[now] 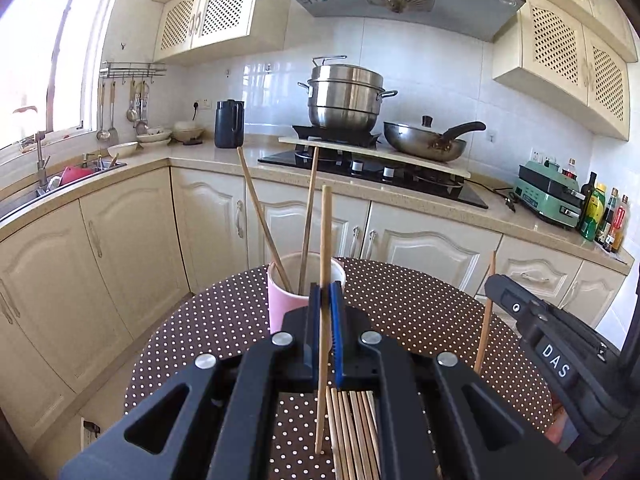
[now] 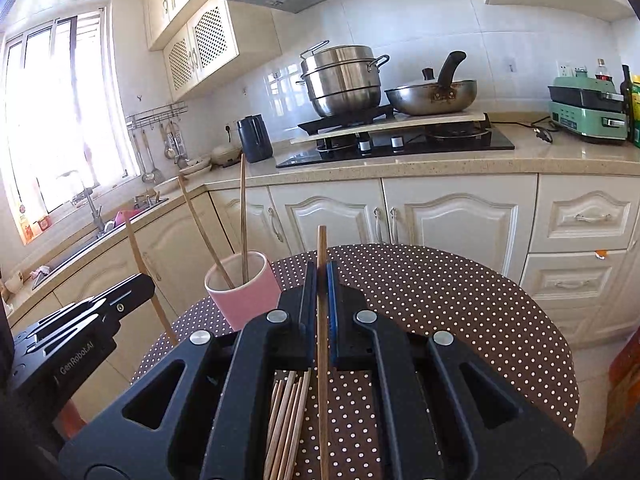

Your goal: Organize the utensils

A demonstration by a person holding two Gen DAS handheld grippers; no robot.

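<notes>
A pink cup point(image 1: 282, 300) point(image 2: 248, 292) stands on the round brown polka-dot table point(image 1: 420, 312) point(image 2: 440, 300) with two wooden chopsticks point(image 1: 260, 220) point(image 2: 243, 220) leaning in it. My left gripper point(image 1: 325, 296) is shut on one upright chopstick point(image 1: 325, 280), just in front of the cup. My right gripper point(image 2: 321, 280) is shut on another chopstick point(image 2: 322, 320), to the right of the cup. A pile of several loose chopsticks point(image 1: 352, 432) point(image 2: 286, 420) lies on the table under both grippers. The right gripper's body point(image 1: 560, 352) shows at the right edge of the left wrist view; the left gripper's body point(image 2: 72, 332) shows at left in the right wrist view.
Cream cabinets and a counter run behind the table. On the counter are a stove with a steel steamer pot point(image 1: 346, 96) point(image 2: 344, 80) and a wok point(image 1: 426, 142) point(image 2: 434, 94), a dark kettle point(image 1: 229, 124), a green appliance point(image 2: 588, 114), bottles point(image 1: 604, 212) and a sink point(image 1: 64, 180).
</notes>
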